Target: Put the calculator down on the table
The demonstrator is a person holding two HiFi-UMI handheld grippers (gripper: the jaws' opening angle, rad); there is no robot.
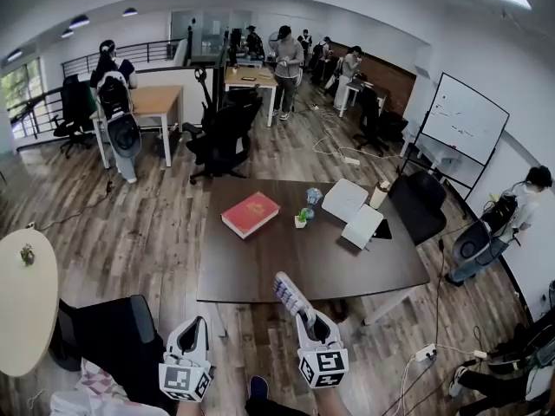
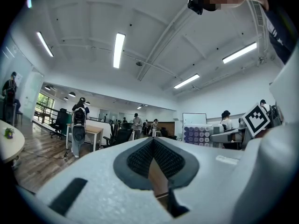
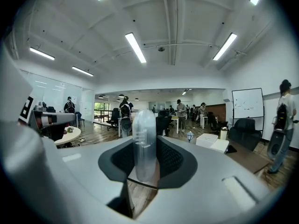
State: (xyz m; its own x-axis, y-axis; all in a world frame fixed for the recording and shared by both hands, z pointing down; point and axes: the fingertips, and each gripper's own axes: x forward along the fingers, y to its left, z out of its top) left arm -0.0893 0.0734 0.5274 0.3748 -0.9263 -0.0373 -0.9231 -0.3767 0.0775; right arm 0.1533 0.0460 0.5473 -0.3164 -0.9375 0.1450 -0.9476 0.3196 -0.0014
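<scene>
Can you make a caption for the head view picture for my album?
Right gripper holds a calculator near the brown table bearing a red book.

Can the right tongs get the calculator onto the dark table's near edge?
Probably yes: the right tongs, shut on the calculator, hover at the near edge of the table, and that stretch looks bare; the red book lies further in.

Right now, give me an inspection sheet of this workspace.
Surface: dark table, near half bare.
Job's things: calculator in the right gripper, not yet set down.
Clutter: red book, small potted plant, white boxes, cup, all on the far half.
Grippers: right gripper shut on the calculator; left gripper shut, empty.
Cables: white leads and power strip on the floor at right.
Surroundings: office chairs, whiteboard, people at other desks.
</scene>
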